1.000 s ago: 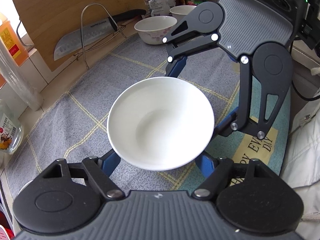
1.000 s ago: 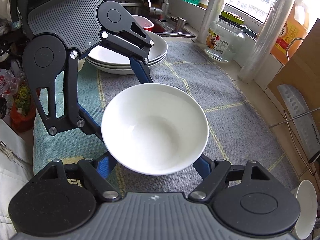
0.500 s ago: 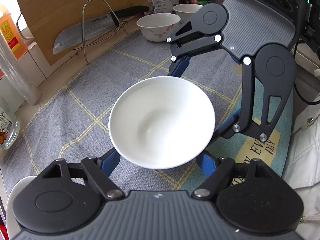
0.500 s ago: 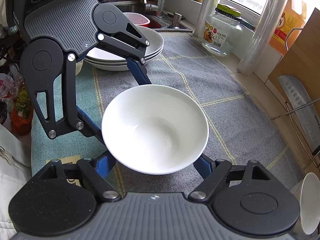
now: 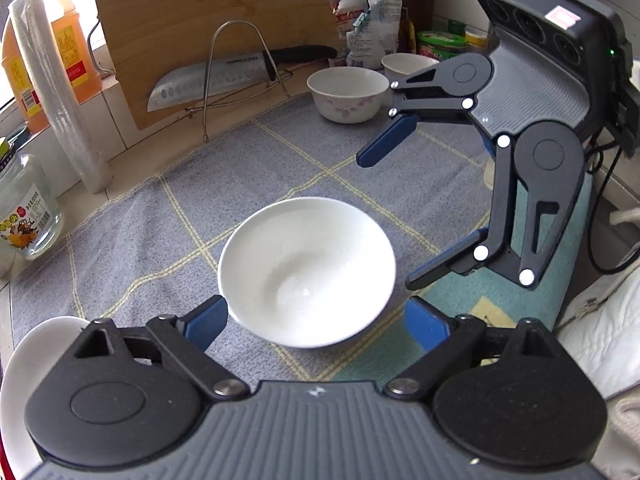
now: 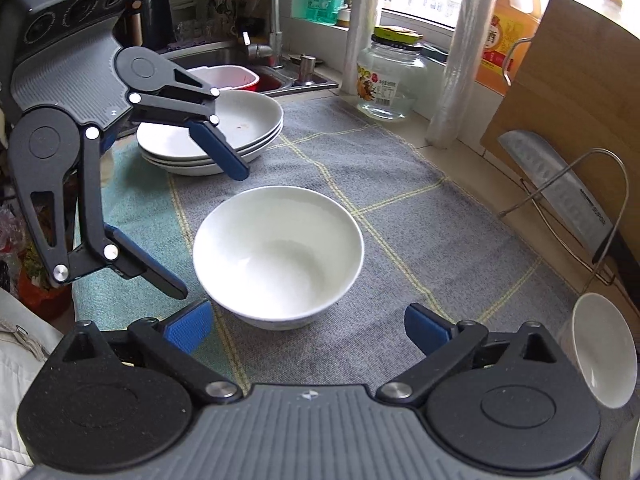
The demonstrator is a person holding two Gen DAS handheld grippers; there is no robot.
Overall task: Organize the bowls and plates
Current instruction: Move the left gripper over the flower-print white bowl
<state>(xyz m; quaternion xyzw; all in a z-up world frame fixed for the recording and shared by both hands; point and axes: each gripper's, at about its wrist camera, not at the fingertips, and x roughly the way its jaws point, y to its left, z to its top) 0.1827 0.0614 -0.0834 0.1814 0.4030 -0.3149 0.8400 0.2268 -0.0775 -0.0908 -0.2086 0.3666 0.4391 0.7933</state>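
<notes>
We see the left claw [image 5: 316,320] spread wide with nothing in its grip, its blue-padded fingertips [image 5: 206,322] standing on either side of the near rim of the plain white ceramic bowl [image 5: 307,282]; whether the pads touch the rim we cannot tell. The right claw [image 6: 308,322] is likewise wide apart and holds nothing, and from its own camera the bowl [image 6: 279,255] sits just ahead of its tips, with a clear strip of cloth showing between each pad and the bowl's wall. The two claws face each other across the bowl: in the left wrist view the right claw [image 5: 386,214] hangs beyond the bowl's far right side, and in the right wrist view the left claw [image 6: 210,232] stands off the bowl's left side. The bowl rests upright on the grey cloth mat with yellow grid lines [image 5: 160,220] that covers the surface. Farther out in the right wrist view, a stack of wide white plates [image 6: 224,136] lies at the mat's far left end, near the sink. In the left wrist view a small white bowl with pink flowers [image 5: 347,94] stands at the mat's far edge, and beside it a broad steel knife [image 5: 224,78] leans in a wire rack against a wooden cutting board [image 5: 208,12].
</notes>
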